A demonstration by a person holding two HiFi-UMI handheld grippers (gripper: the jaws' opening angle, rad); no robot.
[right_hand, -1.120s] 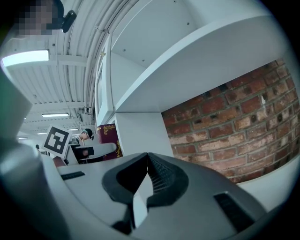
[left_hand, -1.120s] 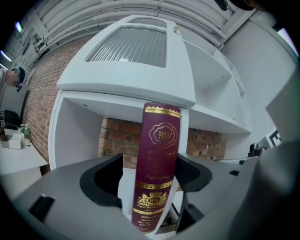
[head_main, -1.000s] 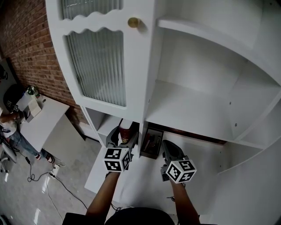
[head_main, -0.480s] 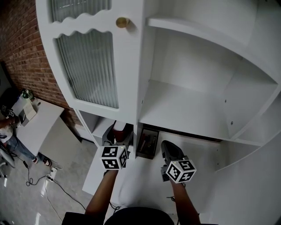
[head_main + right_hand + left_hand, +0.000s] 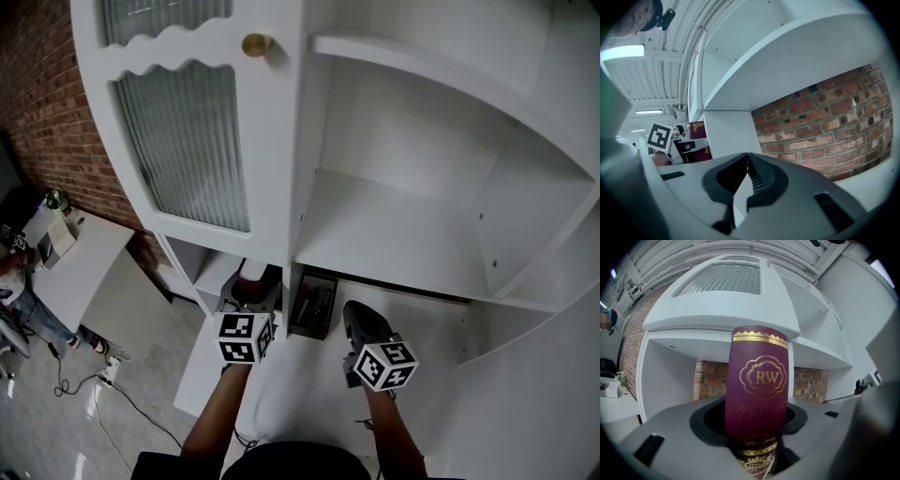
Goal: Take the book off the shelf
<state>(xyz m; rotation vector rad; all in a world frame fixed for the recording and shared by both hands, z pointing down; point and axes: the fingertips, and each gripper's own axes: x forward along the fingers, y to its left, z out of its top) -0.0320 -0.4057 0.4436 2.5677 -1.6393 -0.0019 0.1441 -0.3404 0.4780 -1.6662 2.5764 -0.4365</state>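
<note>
A maroon book (image 5: 759,394) with gold "RW" lettering stands upright in the low left compartment of the white cabinet; the head view shows its red top (image 5: 251,274). My left gripper (image 5: 249,298) reaches level into that compartment. Its jaws have just been closing, and the book's spine fills the gap between them (image 5: 757,411), with both pads against it. My right gripper (image 5: 361,321) hovers in front of the neighbouring compartment, shut with nothing in it, its tips meeting (image 5: 748,157). From that gripper's view the book (image 5: 697,127) shows at far left.
A dark book (image 5: 314,305) lies in the compartment right of the upright divider (image 5: 289,281). Above are a ribbed-glass door with a brass knob (image 5: 256,44) and bare white shelves (image 5: 403,234). A brick wall backs the cabinet. A white table (image 5: 84,272) and floor cables lie left.
The left jaws have narrowed onto the book. Both hands stay where they were; the head camera has shifted a little, so the cabinet sits further left in the picture.
</note>
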